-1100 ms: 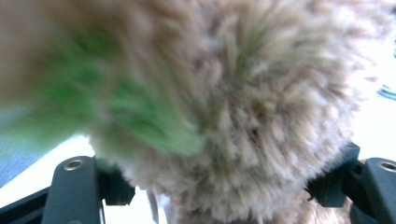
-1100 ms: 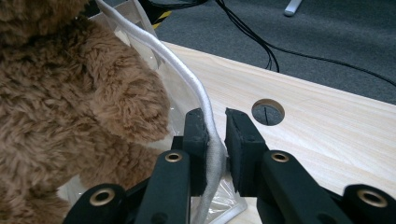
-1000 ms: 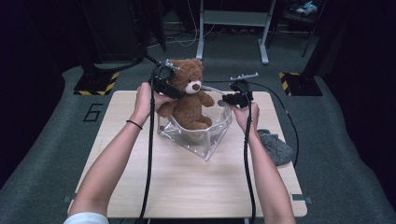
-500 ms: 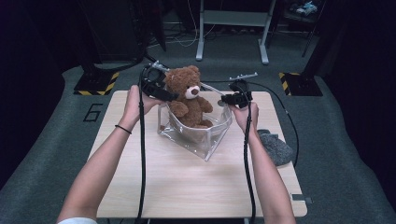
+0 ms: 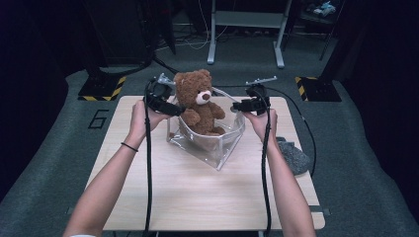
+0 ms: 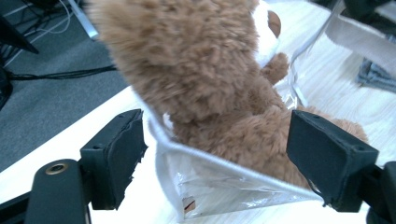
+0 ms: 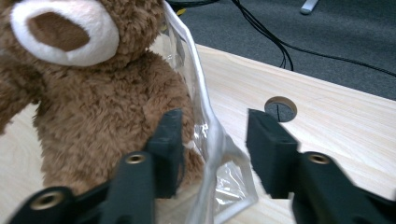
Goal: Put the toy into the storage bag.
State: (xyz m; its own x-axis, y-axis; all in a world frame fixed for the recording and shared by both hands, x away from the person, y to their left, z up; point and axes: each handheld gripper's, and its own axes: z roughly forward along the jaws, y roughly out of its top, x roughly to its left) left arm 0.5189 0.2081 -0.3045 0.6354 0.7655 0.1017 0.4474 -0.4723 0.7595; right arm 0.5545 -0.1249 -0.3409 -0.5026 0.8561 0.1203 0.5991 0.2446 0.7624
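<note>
teddy bear (image 5: pixel 197 103): brown plush, white muzzle with a brown nose; it sits upright inside the clear bag, head and chest above the rim, near the far middle of the table.
clear plastic bag (image 5: pixel 217 148): see-through, white-trimmed rim, mouth open upward; it stands on the table around the bear's lower body, one corner pointing toward me.
my left gripper (image 5: pixel 170 109): at the bag's left rim, beside the bear's shoulder; in the left gripper view my jaws stand wide, the bag's rim and the bear's back between them, the pads pressing on neither.
my left fingers (image 6: pixel 116 154): black pads, well apart, one each side of the bag's corner.
my right gripper (image 5: pixel 236 107): at the bag's right rim, level with the bear's arm; my jaws have just been opening, and the bag's rim stands in the gap between them.
my right fingers (image 7: pixel 170 140): one pad is inside the bag against the bear's fur, the other outside the bag wall with a gap to it; the rim is no longer pinched.
table (image 5: pixel 197 197): pale wood top, a round cable hole near my right gripper in the right gripper view.
grey cloth (image 5: pixel 294 155): crumpled at the table's right edge, well apart from the bag.
floor (image 5: pixel 59 148): grey carpet with a dark "6" left of the table.
</note>
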